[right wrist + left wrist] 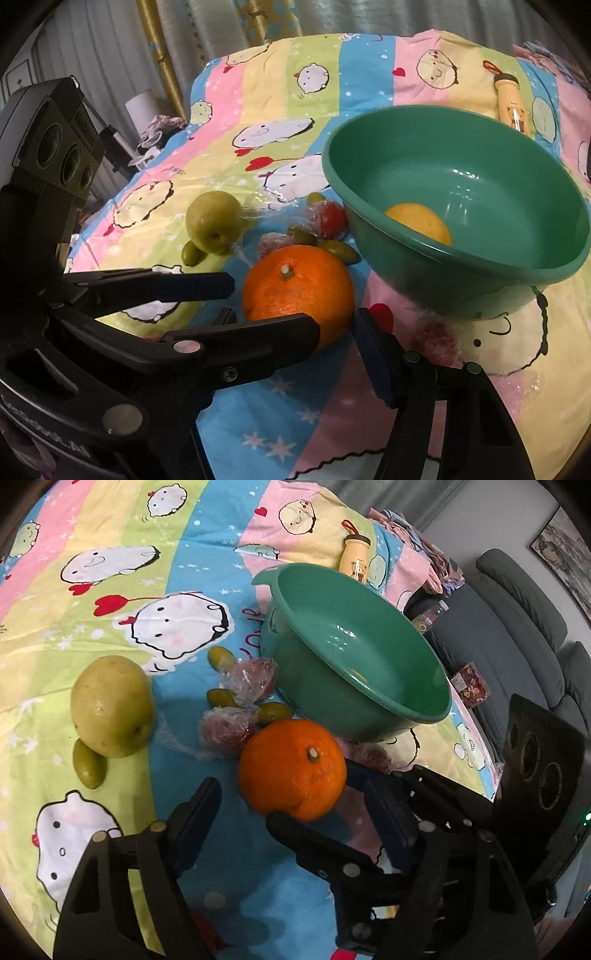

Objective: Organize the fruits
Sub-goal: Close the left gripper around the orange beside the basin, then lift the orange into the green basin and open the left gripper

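An orange (pixel 291 768) lies on the cartoon cloth, just in front of a green bowl (pixel 369 657). My left gripper (pixel 288 805) is open, its fingers on either side of the orange's near part. My right gripper (pixel 295 321) is open too, and the orange (pixel 297 288) sits between its fingers. A yellow fruit (pixel 419 221) lies inside the bowl (pixel 480 266). A green apple (pixel 110 705) (pixel 212 219), several small green olives (pixel 88 764) and plastic-wrapped red fruits (pixel 251 679) lie left of the bowl.
A yellow bottle with a bear print (pixel 354 557) (pixel 513 103) lies behind the bowl. A grey sofa (pixel 517 627) stands beyond the table's right edge. The other gripper's camera body (pixel 535 760) (pixel 55 140) shows in each view.
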Action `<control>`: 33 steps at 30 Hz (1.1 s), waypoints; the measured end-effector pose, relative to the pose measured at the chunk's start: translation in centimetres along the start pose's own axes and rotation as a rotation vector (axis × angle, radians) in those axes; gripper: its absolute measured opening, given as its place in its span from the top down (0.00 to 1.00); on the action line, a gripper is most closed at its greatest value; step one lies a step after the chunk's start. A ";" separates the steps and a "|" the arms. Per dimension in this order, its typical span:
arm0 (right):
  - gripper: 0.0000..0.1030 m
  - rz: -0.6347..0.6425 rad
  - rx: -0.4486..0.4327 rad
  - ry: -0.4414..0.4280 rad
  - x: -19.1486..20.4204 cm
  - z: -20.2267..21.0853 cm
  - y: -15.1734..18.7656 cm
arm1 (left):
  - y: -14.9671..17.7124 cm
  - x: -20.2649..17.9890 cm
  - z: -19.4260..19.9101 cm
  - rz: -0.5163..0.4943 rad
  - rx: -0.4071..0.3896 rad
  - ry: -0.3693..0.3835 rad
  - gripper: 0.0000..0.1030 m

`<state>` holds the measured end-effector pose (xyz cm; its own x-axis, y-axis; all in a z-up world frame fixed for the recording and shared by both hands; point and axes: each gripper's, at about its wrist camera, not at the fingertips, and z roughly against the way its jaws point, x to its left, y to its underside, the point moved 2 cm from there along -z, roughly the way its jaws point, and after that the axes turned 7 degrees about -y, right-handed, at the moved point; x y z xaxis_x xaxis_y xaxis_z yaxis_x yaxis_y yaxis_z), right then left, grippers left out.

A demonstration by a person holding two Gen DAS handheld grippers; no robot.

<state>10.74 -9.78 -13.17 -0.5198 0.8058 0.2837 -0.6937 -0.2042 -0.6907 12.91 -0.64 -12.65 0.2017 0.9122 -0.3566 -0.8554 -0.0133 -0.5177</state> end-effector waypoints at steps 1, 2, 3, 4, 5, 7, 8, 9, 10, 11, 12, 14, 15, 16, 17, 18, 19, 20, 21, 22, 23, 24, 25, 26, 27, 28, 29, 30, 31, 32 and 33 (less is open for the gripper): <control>0.37 -0.006 0.003 -0.011 -0.1 -0.2 0.0 | 0.0 0.0 -0.2 0.002 0.003 0.001 0.24; 0.37 -0.009 0.002 -0.016 -0.2 -0.3 0.0 | -0.1 0.0 -0.3 0.005 0.005 0.002 0.25; 0.37 -0.003 -0.002 -0.014 -0.1 -0.3 -0.1 | -0.1 0.0 -0.4 0.006 0.008 0.008 0.30; 0.37 0.003 -0.003 -0.011 0.0 -0.4 -0.1 | -0.2 0.0 -0.5 0.006 0.009 0.013 0.33; 0.37 0.006 -0.004 -0.010 0.0 -0.4 -0.1 | -0.2 -0.1 -0.5 0.005 0.006 0.006 0.33; 0.37 0.006 -0.009 -0.013 -0.1 -0.4 -0.2 | -0.3 0.0 -0.5 0.004 0.005 0.002 0.35; 0.38 0.004 -0.013 -0.015 -0.2 -0.4 -0.2 | -0.3 0.0 -0.5 0.005 0.003 0.000 0.37; 0.38 0.002 -0.015 -0.017 -0.3 -0.4 -0.2 | -0.3 0.1 -0.5 0.008 0.003 -0.001 0.39; 0.38 0.002 -0.017 -0.017 -0.2 -0.4 -0.2 | -0.3 0.1 -0.5 0.010 0.002 -0.001 0.39; 0.38 0.005 -0.019 -0.014 -0.2 -0.3 -0.1 | -0.3 0.1 -0.4 0.008 0.000 -0.001 0.39; 0.39 0.007 -0.021 -0.011 -0.1 -0.3 -0.1 | -0.3 0.0 -0.3 0.004 -0.002 -0.005 0.38; 0.39 0.004 -0.026 -0.007 0.1 0.0 -0.1 | -0.2 -0.2 0.0 -0.005 -0.006 -0.008 0.38; 0.39 0.001 -0.027 -0.007 0.2 0.2 0.0 | -0.1 -0.3 0.2 -0.009 -0.008 -0.007 0.38; 0.39 0.000 -0.029 -0.007 0.4 0.5 0.0 | 0.1 -0.5 0.4 -0.015 -0.011 -0.006 0.38; 0.39 0.002 -0.031 -0.006 0.5 0.8 0.1 | 0.2 -0.7 0.8 -0.022 -0.017 -0.006 0.38; 0.39 0.007 -0.033 -0.005 0.7 1.1 0.1 | 0.2 -0.9 1.1 -0.028 -0.021 -0.008 0.39; 0.39 0.014 -0.037 -0.005 0.9 1.5 0.1 | 0.3 -1.1 1.5 -0.031 -0.028 -0.008 0.39; 0.39 0.017 -0.041 -0.005 1.1 1.9 0.1 | 0.4 -1.3 2.0 -0.030 -0.038 -0.008 0.39; 0.39 0.022 -0.048 -0.006 1.3 2.4 0.0 | 0.5 -1.5 2.5 -0.029 -0.050 -0.005 0.39; 0.39 0.027 -0.054 -0.005 1.5 2.8 -0.1 | 0.5 -1.6 3.0 -0.028 -0.060 -0.004 0.39; 0.39 0.035 -0.063 -0.004 1.8 3.3 -0.2 | 0.5 -1.8 3.5 -0.025 -0.073 -0.001 0.39; 0.39 0.042 -0.072 -0.004 2.1 3.8 -0.3 | 0.5 -2.0 4.1 -0.023 -0.085 0.000 0.39; 0.39 0.048 -0.079 -0.004 2.3 4.2 -0.3 | 0.5 -2.2 4.5 -0.024 -0.093 0.000 0.39; 0.39 0.055 -0.087 -0.003 2.6 4.6 -0.4 | 0.5 -2.4 4.9 -0.026 -0.103 -0.001 0.39; 0.39 0.059 -0.096 -0.002 2.9 5.0 -0.5 | 0.4 -2.6 5.4 -0.029 -0.114 -0.004 0.39; 0.39 0.066 -0.105 -0.003 3.1 5.5 -0.6 | 0.4 -2.8 5.6 -0.031 -0.120 -0.007 0.39; 0.39 0.069 -0.112 -0.004 3.2 5.7 -0.7 | 0.3 -3.0 5.9 -0.033 -0.127 -0.008 0.39; 0.39 0.070 -0.121 -0.005 3.3 6.0 -0.8 | 0.1 -3.1 6.2 -0.033 -0.132 -0.008 0.39; 0.39 0.070 -0.127 -0.005 3.4 6.3 -0.9 | 0.0 -3.3 6.3 -0.034 -0.135 -0.008 0.39; 0.39 0.070 -0.135 -0.006 3.4 6.6 -1.0 | -0.1 -3.5 6.4 -0.038 -0.139 -0.008 0.39; 0.39 0.069 -0.142 -0.005 3.4 6.8 -1.0 | -0.2 -3.7 6.5 -0.044 -0.142 -0.008 0.39</control>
<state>6.32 -10.63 -6.97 -0.5666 0.7896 0.2357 -0.5789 -0.1779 -0.7957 9.24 -1.33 -6.14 0.2330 0.9166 -0.3249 -0.7698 -0.0303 -0.6376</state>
